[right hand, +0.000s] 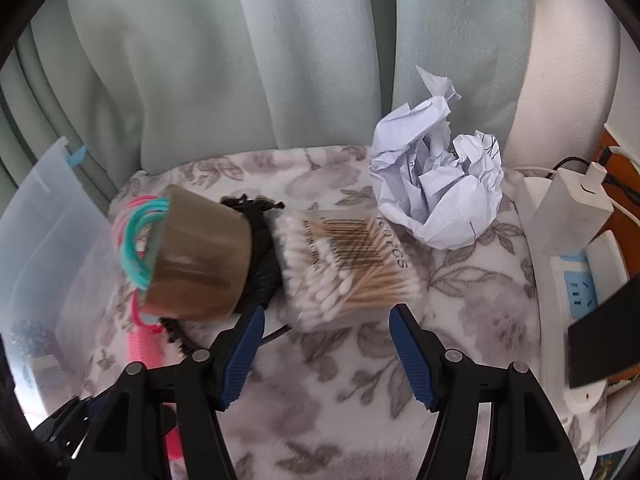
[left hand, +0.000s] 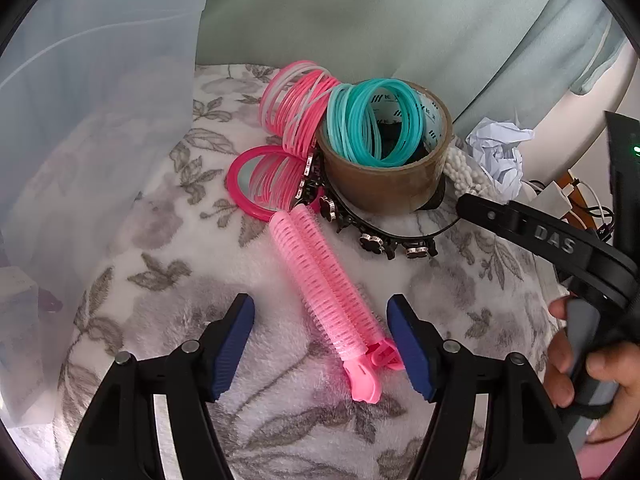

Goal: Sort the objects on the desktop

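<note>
The left claw (left hand: 320, 344) stands wide over a floral fleece cloth (left hand: 168, 240) that covers the bench, holding nothing. The clip end of a pink hair roller (left hand: 320, 284) lies between its blue pads, touching neither, and the roller runs diagonally away toward a round pink mirror (left hand: 244, 184). Behind that a roll of brown tape (left hand: 380, 184) sits on a black flowered headband (left hand: 376, 240), with teal bands (left hand: 376, 120) hung through its core and pink bands (left hand: 298, 108) leaning against its left side. A translucent plastic bin (left hand: 100, 120) walls off the left edge; the curtain (left hand: 360, 20) closes the back.

The right claw (right hand: 326, 344) is also wide and empty, hovering just short of a bag of cotton swabs (right hand: 344, 260), which lies against the tape roll's far side. Crumpled white paper (right hand: 436, 184) sits behind the swabs, near the cloth's rear edge. To the right, a white power strip (right hand: 576, 292) with a charger (right hand: 568, 208) borders the cloth. Bare cloth lies open under and in front of both claws.
</note>
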The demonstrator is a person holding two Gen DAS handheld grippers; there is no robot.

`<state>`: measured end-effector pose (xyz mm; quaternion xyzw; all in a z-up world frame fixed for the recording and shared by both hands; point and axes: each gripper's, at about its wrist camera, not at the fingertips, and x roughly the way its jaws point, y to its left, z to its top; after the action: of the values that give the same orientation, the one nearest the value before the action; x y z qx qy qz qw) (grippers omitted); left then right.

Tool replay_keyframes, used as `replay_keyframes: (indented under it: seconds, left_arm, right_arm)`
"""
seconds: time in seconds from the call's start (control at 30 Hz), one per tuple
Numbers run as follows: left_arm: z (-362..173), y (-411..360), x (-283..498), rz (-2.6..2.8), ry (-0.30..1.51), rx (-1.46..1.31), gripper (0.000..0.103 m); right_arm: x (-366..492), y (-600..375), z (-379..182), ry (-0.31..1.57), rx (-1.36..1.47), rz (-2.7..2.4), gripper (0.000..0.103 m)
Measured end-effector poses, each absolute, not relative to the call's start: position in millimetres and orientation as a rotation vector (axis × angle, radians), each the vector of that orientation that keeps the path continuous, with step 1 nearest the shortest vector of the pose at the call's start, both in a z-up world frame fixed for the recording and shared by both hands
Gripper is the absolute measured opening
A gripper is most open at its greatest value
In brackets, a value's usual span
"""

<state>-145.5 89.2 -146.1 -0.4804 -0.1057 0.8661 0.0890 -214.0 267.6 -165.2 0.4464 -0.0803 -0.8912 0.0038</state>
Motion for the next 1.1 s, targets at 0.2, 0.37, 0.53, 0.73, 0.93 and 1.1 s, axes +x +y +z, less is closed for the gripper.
replay_keyframes:
  seconds: [0.2,0.37,0.53,0.73,0.93,1.1]
  left_arm:
    - [-143,90,-147,2.573,-0.285,-1.436,0.072]
    - [-141,91,-148,2.58,-0.26,-1.432,0.073]
    - [-137,90,-150,2.586,-0.246,-1.432,0.073]
    - [-132,86,-151,2.584,-0.255,-1.428,0.073]
    - [-139,87,-149,2.566,-0.275,-1.44,0.073]
    - [-147,94,-150,2.562,-0.298,-1.444,0.07]
  right_arm:
    - [-226,272,-172,-0.221,1.411,-2.816,0.069]
    - [-233,275,-175,-0.215,1.425,-2.829,0.069]
    - [-235,284,-176,-0.263,1.43,-2.839,0.068]
    - [-226,297,-171,-0.355,1.417,-2.834,0.053]
    - [-216,304,-162,-0.365,1.415,-2.829,0.038]
    - [-202,307,-155,-0.385,1.408,-2.828,0.033]
